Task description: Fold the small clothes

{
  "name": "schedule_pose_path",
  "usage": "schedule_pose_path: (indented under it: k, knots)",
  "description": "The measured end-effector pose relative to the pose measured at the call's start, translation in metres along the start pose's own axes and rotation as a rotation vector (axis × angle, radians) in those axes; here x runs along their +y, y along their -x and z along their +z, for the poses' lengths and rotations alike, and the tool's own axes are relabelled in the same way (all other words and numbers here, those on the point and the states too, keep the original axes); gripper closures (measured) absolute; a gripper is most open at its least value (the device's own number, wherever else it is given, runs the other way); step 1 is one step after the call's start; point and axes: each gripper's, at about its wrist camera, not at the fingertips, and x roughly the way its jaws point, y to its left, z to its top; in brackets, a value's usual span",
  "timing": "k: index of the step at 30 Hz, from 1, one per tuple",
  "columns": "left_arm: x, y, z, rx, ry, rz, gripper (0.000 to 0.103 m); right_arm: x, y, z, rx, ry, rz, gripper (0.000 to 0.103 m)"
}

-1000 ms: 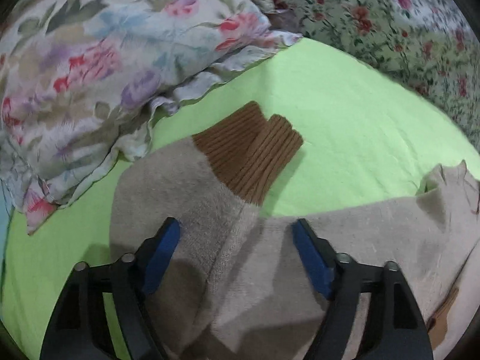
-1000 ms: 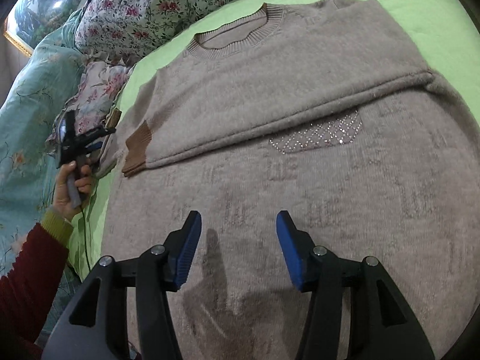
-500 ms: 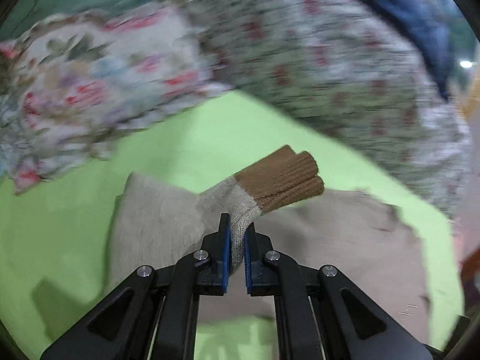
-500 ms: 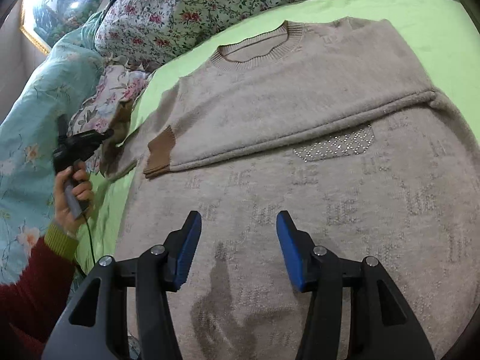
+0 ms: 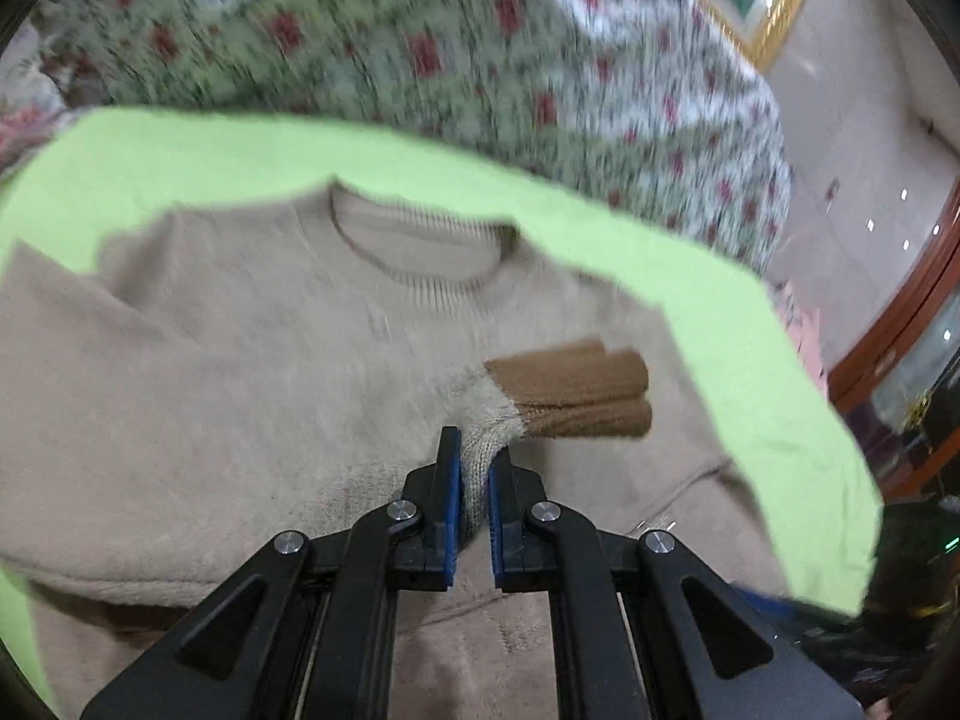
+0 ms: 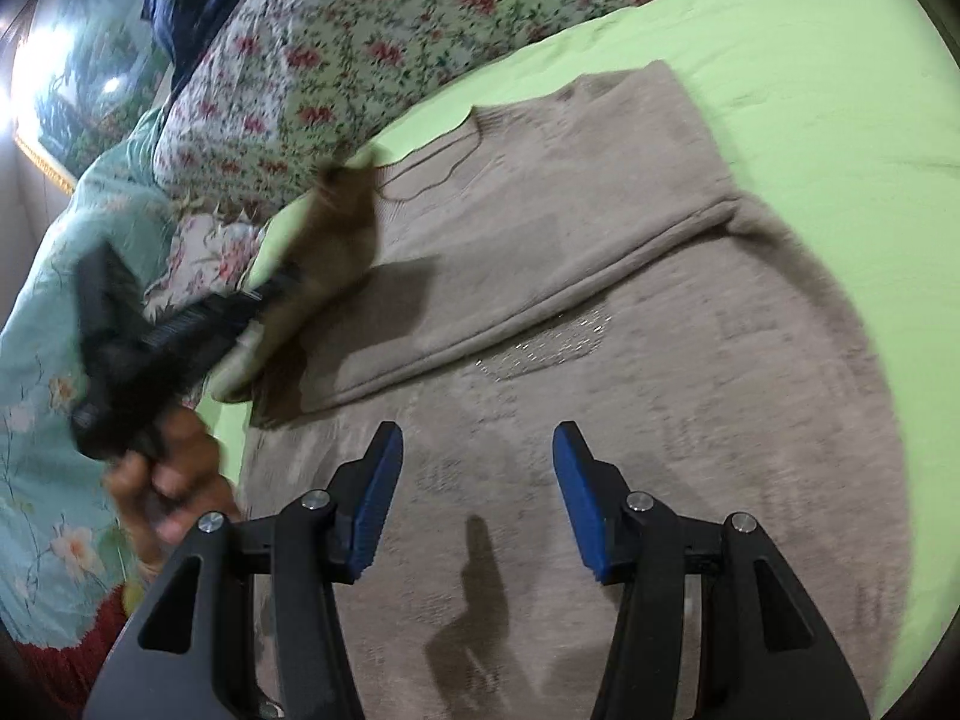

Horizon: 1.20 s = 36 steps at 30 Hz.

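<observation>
A beige knit sweater (image 5: pixel 252 372) lies on the green sheet (image 5: pixel 198 156), neck opening (image 5: pixel 420 246) at the far side. My left gripper (image 5: pixel 474 474) is shut on the sweater's sleeve (image 5: pixel 480 420) just behind its brown ribbed cuff (image 5: pixel 576 390) and holds it lifted over the sweater's chest. In the right wrist view the left gripper (image 6: pixel 282 288) shows blurred at the left with the sleeve (image 6: pixel 336 240) in it. My right gripper (image 6: pixel 477 492) is open and empty, just above the sweater's lower body (image 6: pixel 660 420). One sleeve (image 6: pixel 540 252) lies folded across the chest.
Floral pillows and quilt (image 6: pixel 336 54) line the far and left sides of the bed. A teal flowered cover (image 6: pixel 36 312) hangs at the left. A gold picture frame (image 5: pixel 774 12) and wooden furniture (image 5: pixel 900 348) stand beyond the bed.
My left gripper closed on the sleeve near the cuff, lifted it and swung it in over the sweater's chest. The right gripper stayed open and shifted little.
</observation>
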Motion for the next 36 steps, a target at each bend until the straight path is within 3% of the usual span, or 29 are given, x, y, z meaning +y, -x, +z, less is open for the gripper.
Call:
schedule_pose_path:
  k: [5,8,9,11,14,16,18,20,23,25,26,31,33,36]
  knots:
    - [0.004,-0.015,-0.019,0.059,0.001,0.021,0.089,-0.003,-0.001,0.006,-0.009,-0.013,0.012,0.049]
    - [0.009,-0.007,-0.027,0.085,0.016,0.028,0.071,0.002,-0.008,0.014,-0.014,-0.02,0.037,0.049]
    - [0.012,0.002,-0.031,0.079,0.025,0.03,0.059,0.005,-0.01,0.018,-0.021,-0.018,0.04,0.049]
    - [0.015,0.023,-0.042,0.049,0.029,0.047,0.051,0.008,-0.015,0.025,-0.031,-0.025,0.039,0.049]
    - [0.031,0.06,-0.059,0.005,0.042,0.119,0.042,0.015,-0.033,0.042,-0.024,-0.03,0.057,0.049]
    - [0.05,0.083,-0.07,-0.025,0.072,0.232,0.035,0.018,-0.051,0.053,-0.002,-0.044,0.047,0.049]
    - [0.078,0.101,-0.077,-0.054,0.15,0.34,0.035,0.02,-0.068,0.061,0.011,-0.051,0.044,0.049]
    - [0.11,0.11,-0.08,-0.063,0.243,0.37,0.035,0.024,-0.093,0.069,0.057,-0.05,0.013,0.049]
    - [0.14,0.109,-0.077,-0.044,0.301,0.431,0.036,0.029,-0.119,0.071,0.113,-0.053,0.005,0.05]
    - [0.154,0.103,-0.071,-0.027,0.322,0.452,0.036,0.04,-0.12,0.074,0.093,0.001,-0.027,0.077]
    - [0.16,0.099,-0.068,-0.014,0.33,0.458,0.036,0.043,-0.116,0.077,0.085,0.009,-0.011,0.097]
    - [0.167,0.083,-0.05,-0.015,0.318,0.491,0.037,0.052,-0.042,0.105,-0.103,0.066,0.058,0.097]
    - [0.168,0.082,-0.045,-0.027,0.328,0.494,0.041,0.044,-0.021,0.111,-0.144,0.076,0.023,0.097]
    - [0.174,0.079,-0.045,-0.04,0.375,0.482,0.042,0.016,-0.02,0.112,-0.117,0.064,-0.084,0.097]
